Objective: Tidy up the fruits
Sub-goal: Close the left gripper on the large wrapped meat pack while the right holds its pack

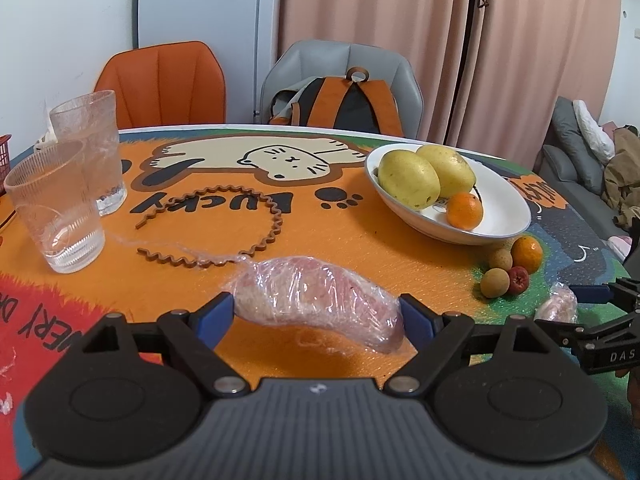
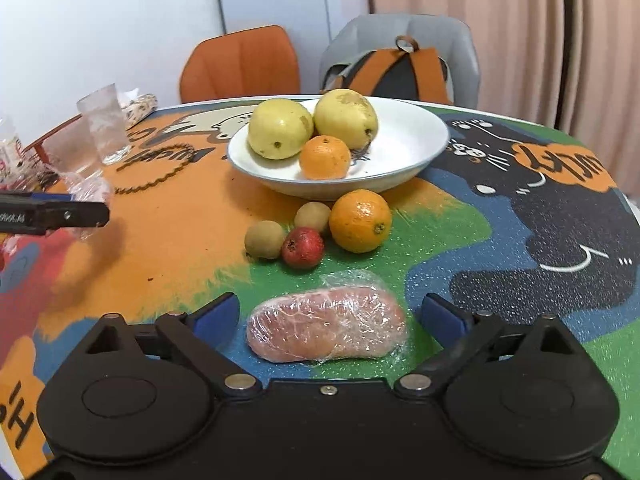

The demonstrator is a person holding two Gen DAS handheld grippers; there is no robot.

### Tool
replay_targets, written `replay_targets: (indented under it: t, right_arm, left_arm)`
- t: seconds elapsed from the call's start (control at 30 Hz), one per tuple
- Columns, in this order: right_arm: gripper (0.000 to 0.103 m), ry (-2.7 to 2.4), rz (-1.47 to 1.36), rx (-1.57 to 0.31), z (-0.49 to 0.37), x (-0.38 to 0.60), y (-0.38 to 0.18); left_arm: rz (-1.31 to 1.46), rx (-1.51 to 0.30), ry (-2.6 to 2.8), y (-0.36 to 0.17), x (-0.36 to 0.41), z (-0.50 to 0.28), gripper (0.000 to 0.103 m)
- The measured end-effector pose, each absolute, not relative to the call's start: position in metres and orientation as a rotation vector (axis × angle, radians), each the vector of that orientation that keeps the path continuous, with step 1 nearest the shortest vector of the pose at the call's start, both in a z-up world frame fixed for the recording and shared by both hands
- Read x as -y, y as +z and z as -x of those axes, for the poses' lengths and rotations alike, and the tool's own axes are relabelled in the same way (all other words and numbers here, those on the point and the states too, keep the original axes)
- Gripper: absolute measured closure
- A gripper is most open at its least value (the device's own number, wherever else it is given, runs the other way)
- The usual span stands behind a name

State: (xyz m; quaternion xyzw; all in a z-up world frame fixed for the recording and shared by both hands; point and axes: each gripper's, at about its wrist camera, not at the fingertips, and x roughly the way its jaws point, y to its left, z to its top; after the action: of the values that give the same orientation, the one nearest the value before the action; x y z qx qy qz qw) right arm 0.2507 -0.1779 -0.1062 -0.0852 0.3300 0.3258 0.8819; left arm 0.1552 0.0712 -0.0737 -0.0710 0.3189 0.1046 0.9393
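Observation:
My left gripper [image 1: 316,316] is shut on a pink fruit wrapped in cling film [image 1: 320,304], held by its two ends just above the table, with a strand of film trailing left. My right gripper [image 2: 330,316] is open around a second wrapped pink fruit [image 2: 326,330] that lies on the mat, with gaps on both sides. A white bowl [image 2: 408,140] holds two yellow-green fruits [image 2: 280,128] and a small orange [image 2: 325,157]. In front of the bowl lie another orange [image 2: 360,220], two brown longans [image 2: 265,239] and a small red fruit [image 2: 303,247].
Two ribbed glasses [image 1: 56,204] stand at the left, beside a wavy brown hairband [image 1: 224,224]. A red basket [image 1: 5,156] is at the left edge. Behind the table are an orange chair [image 1: 160,84] and a grey chair with a backpack [image 1: 340,104]. A sofa [image 1: 576,160] is at the right.

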Motion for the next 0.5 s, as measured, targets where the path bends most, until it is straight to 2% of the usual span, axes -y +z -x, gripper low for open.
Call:
replay_targets:
  t: [0.07,0.1,0.5]
  right_arm:
    - [0.029,0.685,0.181,-0.672,-0.251,0.179,-0.105]
    - [0.031,0.696,0.181,-0.672,-0.251,0.18,-0.104]
    - [0.033,0.675,0.138,-0.676,-0.262,0.193,-0.086]
  left_arm:
    - [0.142,-0.654,0.214,-0.074,-0.07,-0.157,0.017]
    - [0.141,-0.655,0.214,-0.074,-0.069,-0.158,0.017]
    - [0.127,-0.63,0.189,-0.061,-0.058,-0.181,0.017]
